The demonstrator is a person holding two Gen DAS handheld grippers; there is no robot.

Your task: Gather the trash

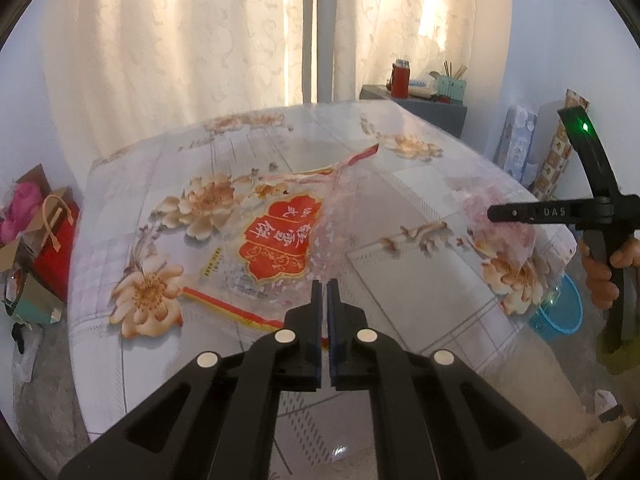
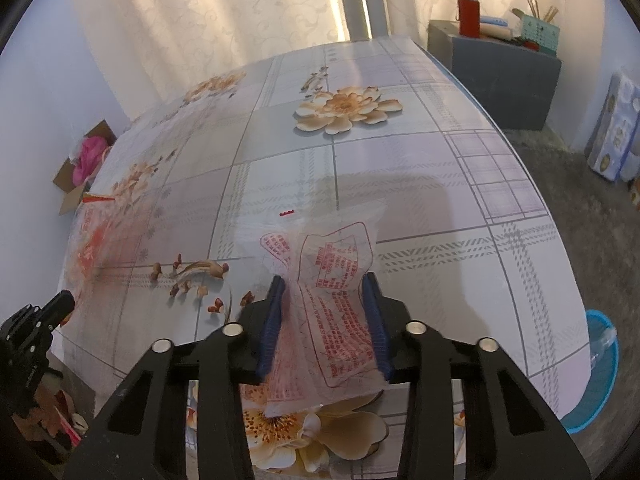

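Observation:
My left gripper [image 1: 324, 282] is shut on the edge of a clear plastic wrapper with a red label [image 1: 280, 240], held above the flowered tablecloth [image 1: 168, 184]. My right gripper [image 2: 326, 280] has its jaws apart around a crumpled clear wrapper with red print [image 2: 336, 304], which lies between the blue pads [image 2: 270, 320]; I cannot tell if they press on it. The right gripper also shows in the left wrist view [image 1: 496, 213] at the table's right edge. The red-label wrapper shows blurred at the left in the right wrist view [image 2: 96, 240].
A blue plastic basket [image 2: 596, 372] stands on the floor by the table's right edge, also in the left wrist view [image 1: 560, 312]. A grey cabinet [image 2: 504, 76] with a red container stands at the back right. Boxes and bags [image 1: 36, 232] sit on the floor at the left.

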